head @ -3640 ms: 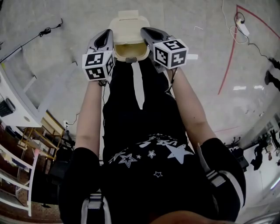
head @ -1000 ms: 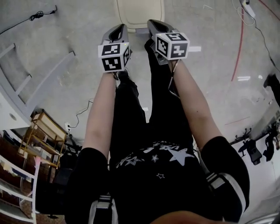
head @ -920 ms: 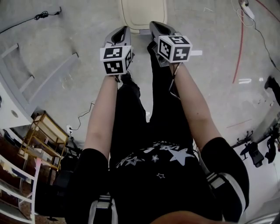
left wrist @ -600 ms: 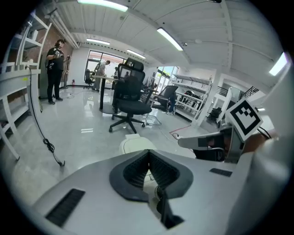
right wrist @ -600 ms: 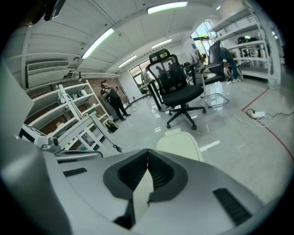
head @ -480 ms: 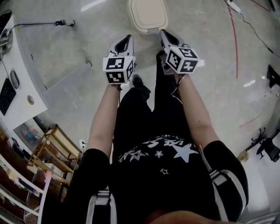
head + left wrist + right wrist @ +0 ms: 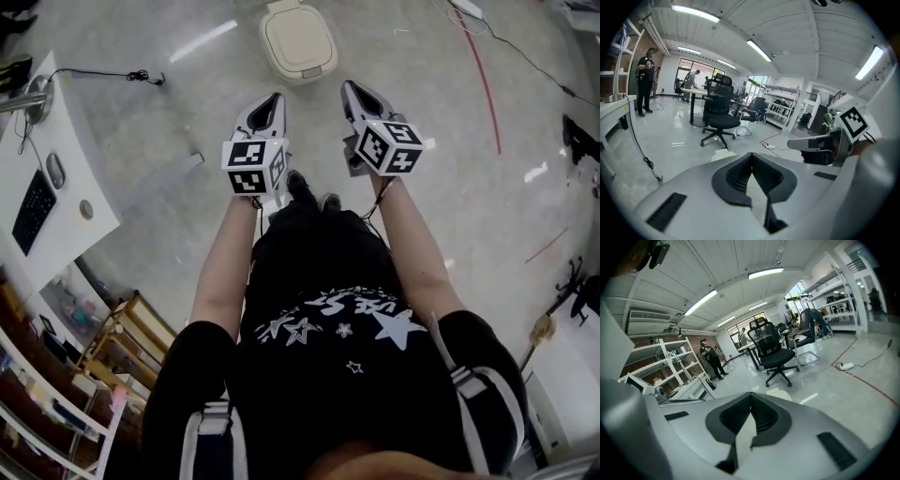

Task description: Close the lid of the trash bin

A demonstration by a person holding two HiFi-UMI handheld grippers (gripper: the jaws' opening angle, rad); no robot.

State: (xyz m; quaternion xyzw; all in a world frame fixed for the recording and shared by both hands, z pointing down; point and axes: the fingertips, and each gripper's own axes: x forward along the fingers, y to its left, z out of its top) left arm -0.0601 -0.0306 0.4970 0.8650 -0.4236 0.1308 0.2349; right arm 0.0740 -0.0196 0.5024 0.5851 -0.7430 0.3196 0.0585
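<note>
A: Tongs gripping anything?
B: No — left tongs (image 7: 270, 101) and right tongs (image 7: 354, 92) were both pinched together, empty, well apart from the trash bin (image 7: 311, 69) on the floor (image 7: 159, 122). Its lid (image 7: 297, 36) lay flat; closing looked done, nothing left.

No words or numbers can be read; the print on the person's black shirt (image 7: 349, 317) is too warped.

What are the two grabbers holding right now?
Nothing. The left gripper and the right gripper are both shut with nothing between their jaws, and the closed trash bin stands apart from both.
</note>
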